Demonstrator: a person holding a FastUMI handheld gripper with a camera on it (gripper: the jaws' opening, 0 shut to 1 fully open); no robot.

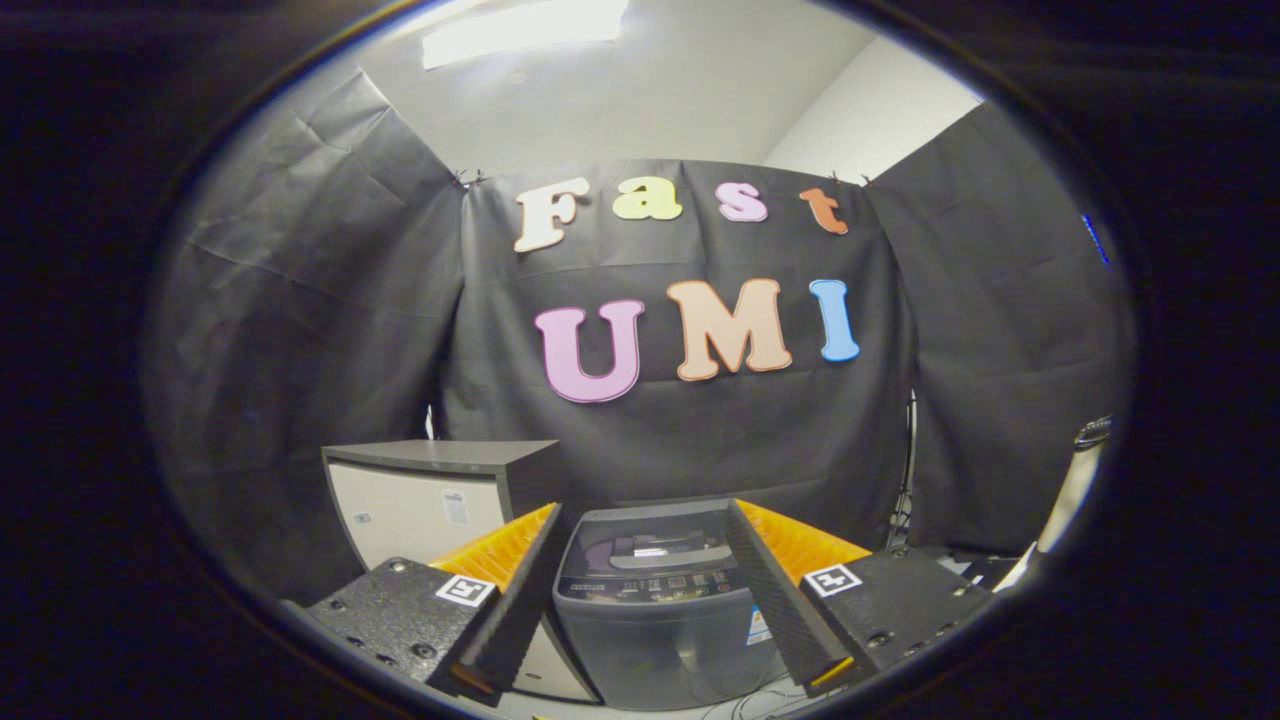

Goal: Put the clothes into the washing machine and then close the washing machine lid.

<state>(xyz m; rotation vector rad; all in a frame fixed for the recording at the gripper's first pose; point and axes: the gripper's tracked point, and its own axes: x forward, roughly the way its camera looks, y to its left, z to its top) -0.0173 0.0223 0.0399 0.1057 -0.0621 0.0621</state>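
The gripper [650, 610] camera looks level along its 2 parted fingers [770, 590] toward the washer [655, 610], from the washer's front, somewhat back; a cabinet [430, 490] stands left of the washer.

Black cloth walls [300, 330] are hung all round; a ceiling light [520, 30] glows at 11 o'clock, a grey cabinet [440, 490] at 8.

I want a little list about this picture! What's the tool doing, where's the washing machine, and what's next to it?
tool: tool open, holding nothing
washing machine: washing machine seen between the fingers, ahead of them
lid: lid looks down, hard to tell for sure
beside it: cabinet on its left, set further back
behind: black cloth wall
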